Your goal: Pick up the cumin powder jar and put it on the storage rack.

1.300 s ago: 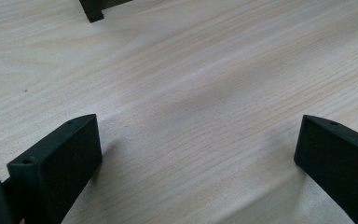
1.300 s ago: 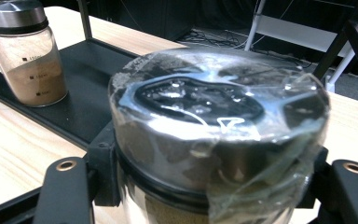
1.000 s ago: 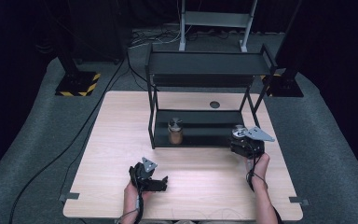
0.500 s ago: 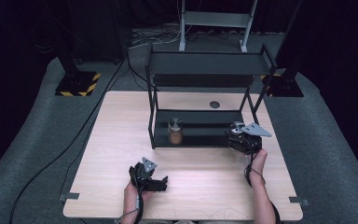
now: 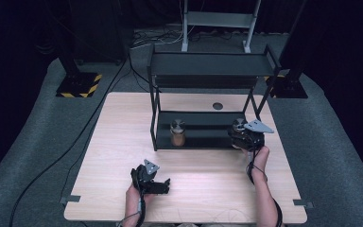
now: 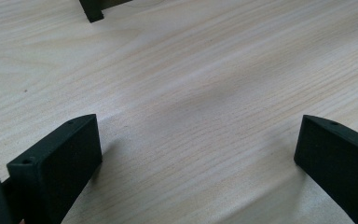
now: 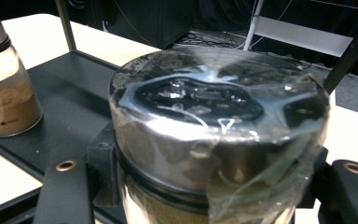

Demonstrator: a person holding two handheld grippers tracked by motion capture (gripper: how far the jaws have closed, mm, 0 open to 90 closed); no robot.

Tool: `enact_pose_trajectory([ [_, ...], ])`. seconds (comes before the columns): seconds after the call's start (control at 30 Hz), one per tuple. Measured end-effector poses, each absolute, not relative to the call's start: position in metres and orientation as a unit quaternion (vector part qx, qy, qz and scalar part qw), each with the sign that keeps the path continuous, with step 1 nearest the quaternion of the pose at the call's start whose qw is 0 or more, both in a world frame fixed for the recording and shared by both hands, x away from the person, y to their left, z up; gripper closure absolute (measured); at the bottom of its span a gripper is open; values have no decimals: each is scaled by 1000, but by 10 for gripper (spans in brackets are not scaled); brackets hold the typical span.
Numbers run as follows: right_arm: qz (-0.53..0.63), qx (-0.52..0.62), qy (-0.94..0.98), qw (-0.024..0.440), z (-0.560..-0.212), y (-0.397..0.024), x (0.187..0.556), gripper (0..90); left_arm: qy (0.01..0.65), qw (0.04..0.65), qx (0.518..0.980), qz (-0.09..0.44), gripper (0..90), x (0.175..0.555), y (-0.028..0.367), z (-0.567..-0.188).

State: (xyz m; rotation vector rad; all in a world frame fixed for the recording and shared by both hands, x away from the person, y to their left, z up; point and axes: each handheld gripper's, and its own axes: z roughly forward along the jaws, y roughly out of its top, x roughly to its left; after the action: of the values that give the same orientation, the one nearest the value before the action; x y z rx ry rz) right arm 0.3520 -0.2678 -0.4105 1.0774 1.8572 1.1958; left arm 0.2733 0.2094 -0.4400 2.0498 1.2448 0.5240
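My right gripper (image 5: 240,135) is shut on a glass spice jar (image 5: 238,126) with a metal lid, at the right end of the black rack's lower shelf (image 5: 203,120). In the right gripper view the held jar (image 7: 214,116) is close up: its lid is wrapped in clear film, brown powder shows below, and the gripper (image 7: 209,189) clamps its neck from both sides. A second spice jar (image 5: 177,133) (image 7: 4,88) with brown powder stands upright on the left part of that shelf. My left gripper (image 5: 163,185) (image 6: 198,149) rests open on the wooden table (image 6: 191,70), with nothing between its jaws.
The black two-tier rack (image 5: 208,71) stands at the back middle of the table; one of its feet (image 6: 92,10) is ahead of the left gripper. A round cable hole (image 5: 217,106) lies behind the rack. Black stands and cables sit on the floor beyond.
My right gripper has edged a little farther in toward the rack's lower shelf with the jar in its grip. The left gripper has kept still.
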Motion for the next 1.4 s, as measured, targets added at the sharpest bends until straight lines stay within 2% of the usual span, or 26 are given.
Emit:
enact_pose_trajectory([
  [1.4, 460, 438, 701, 324, -427, -264, 392, 307, 477, 337, 786, 201, 1, 273, 209, -440],
])
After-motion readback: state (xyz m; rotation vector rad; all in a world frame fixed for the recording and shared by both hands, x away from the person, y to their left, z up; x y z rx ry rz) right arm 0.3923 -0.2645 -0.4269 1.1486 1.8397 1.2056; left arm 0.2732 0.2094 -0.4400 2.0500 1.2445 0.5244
